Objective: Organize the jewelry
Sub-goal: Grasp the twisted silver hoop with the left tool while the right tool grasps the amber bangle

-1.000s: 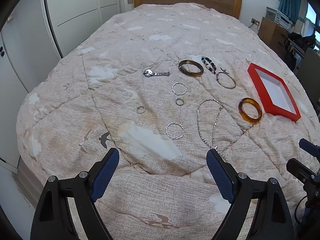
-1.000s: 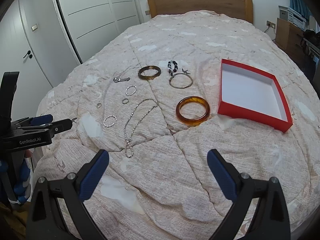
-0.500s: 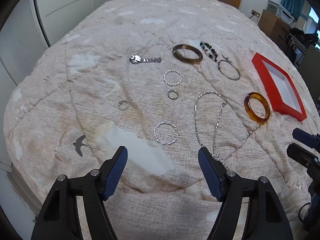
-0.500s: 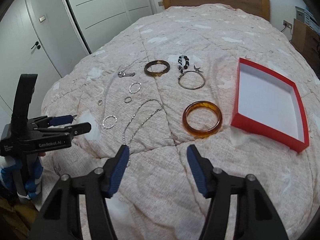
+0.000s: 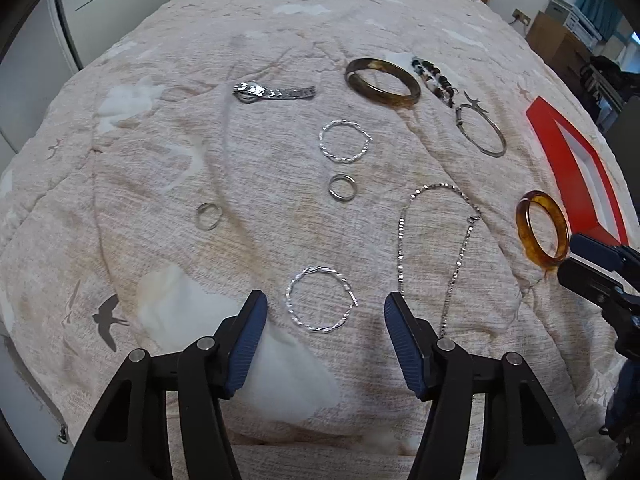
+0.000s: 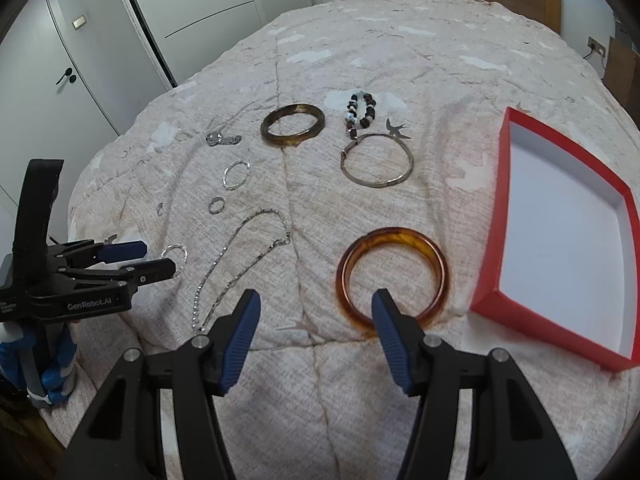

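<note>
My left claw (image 5: 325, 312) hung over the bed (image 5: 240, 40), its blue pads parted after just narrowing, with nothing pinched. A twisted silver hoop (image 5: 321, 299) lay flat on the quilt in the gap between the pads, untouched. Just right of that claw ran a silver chain necklace (image 5: 434, 236), its lower end passing behind the right finger. Beyond lay a small ring (image 5: 342, 187), a second twisted hoop (image 5: 344, 141), another small ring (image 5: 208, 215) off to the left, a watch (image 5: 272, 91), a dark bangle (image 5: 382, 82), a beaded bracelet (image 5: 434, 78) and a thin wire bangle (image 5: 480, 130).

My right claw (image 6: 316, 314) was also apart and empty. An amber bangle (image 6: 390, 276) lay flat in front of it, the right pad overlapping the bangle's near rim in the view; I could not tell whether they touched. To the right sat an open red box (image 6: 520, 312) with a white floor, apart from the bangle. White wardrobe doors (image 6: 120, 40) stood behind the bed.
</note>
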Demonstrator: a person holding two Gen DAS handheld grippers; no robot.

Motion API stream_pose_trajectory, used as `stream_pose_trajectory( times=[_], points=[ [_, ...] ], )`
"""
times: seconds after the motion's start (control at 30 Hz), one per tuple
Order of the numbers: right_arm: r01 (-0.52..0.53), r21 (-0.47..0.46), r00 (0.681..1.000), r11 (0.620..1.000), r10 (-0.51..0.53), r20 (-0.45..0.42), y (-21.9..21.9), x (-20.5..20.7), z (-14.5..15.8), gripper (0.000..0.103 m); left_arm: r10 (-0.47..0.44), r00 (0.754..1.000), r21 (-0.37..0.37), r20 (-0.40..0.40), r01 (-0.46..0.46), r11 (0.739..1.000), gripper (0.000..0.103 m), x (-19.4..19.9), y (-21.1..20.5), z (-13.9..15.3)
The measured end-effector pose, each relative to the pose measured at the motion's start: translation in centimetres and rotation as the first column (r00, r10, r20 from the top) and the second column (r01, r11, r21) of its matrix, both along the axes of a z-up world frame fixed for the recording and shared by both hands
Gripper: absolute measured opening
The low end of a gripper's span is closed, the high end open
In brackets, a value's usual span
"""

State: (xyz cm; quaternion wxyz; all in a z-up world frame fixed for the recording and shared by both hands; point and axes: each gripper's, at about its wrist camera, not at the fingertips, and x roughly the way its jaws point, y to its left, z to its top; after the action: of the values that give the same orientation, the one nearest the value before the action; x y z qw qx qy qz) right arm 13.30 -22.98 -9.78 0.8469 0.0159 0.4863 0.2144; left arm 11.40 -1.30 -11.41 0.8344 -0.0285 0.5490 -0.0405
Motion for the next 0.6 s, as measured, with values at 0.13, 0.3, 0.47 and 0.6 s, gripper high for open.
stream_pose_trajectory(
  times=[0.13,0.3,0.47,0.6],
  points=[
    [-0.014,0.002,1.000,1.000,0.014,-0.024,0.2,1.0,-1.0,0.056,-0.028,0.999,-0.029,-0.036,0.027,0.999,0.036,0.6,-0.4,-1.2],
    [-0.034,-0.008,0.998,0.999,0.034,-0.051,0.1,1.7,-2.0,0.056,-0.044,0.997,-0.022,-0.068,0.042,0.999,0.031,1.1,-0.7,-2.4],
    [-0.065,-0.031,0.995,0.997,0.062,-0.078,0.5,2.3,-3.0,0.056,-0.033,0.994,-0.029,-0.102,0.030,0.999,0.027,1.4,-0.2,-3.2],
    [-0.076,-0.031,0.993,0.997,0.073,-0.097,0.7,3.0,-3.7,0.056,-0.049,0.993,-0.022,-0.109,0.047,0.999,0.027,1.2,-0.3,-3.4]
  ],
)
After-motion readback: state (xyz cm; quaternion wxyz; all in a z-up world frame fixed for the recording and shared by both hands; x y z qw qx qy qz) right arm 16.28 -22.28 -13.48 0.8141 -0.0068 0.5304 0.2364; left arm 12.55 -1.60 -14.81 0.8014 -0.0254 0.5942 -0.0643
